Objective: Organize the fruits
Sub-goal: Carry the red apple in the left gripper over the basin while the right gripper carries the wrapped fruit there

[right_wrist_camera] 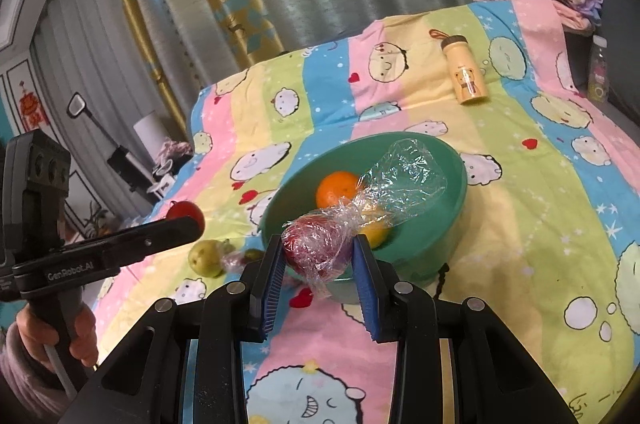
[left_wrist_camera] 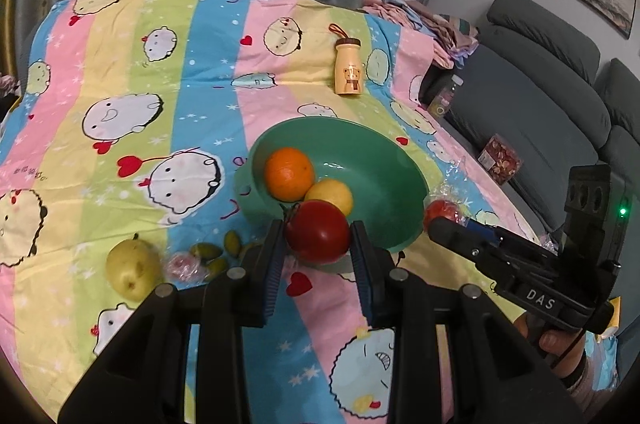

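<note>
Two fruits carried in to the green bowl (left_wrist_camera: 404, 180), one per gripper.

Left gripper (left_wrist_camera: 318, 238) clamped on a bare red apple (left_wrist_camera: 318, 236), held just short of the bowl's near rim and a little above the cloth; right gripper (right_wrist_camera: 318, 252) pinching a plastic-wrapped red fruit (right_wrist_camera: 312, 248) at the same near rim, loose wrap trailing over the bowl's inside. Already in the bowl: an orange (left_wrist_camera: 289, 174) and a yellow fruit (left_wrist_camera: 331, 194) touching it. Still outside, to the left of the bowl on the striped cloth (left_wrist_camera: 200, 104): a pear (left_wrist_camera: 132, 270), a small wrapped fruit (left_wrist_camera: 182, 264) and some small green fruits (left_wrist_camera: 212, 252). Step in hand, most likely: dropping both held fruits in. Next needed: carry each forward past the rim, lower beside the orange, then spread the fingers, one side at a time to avoid a knock.
</note>
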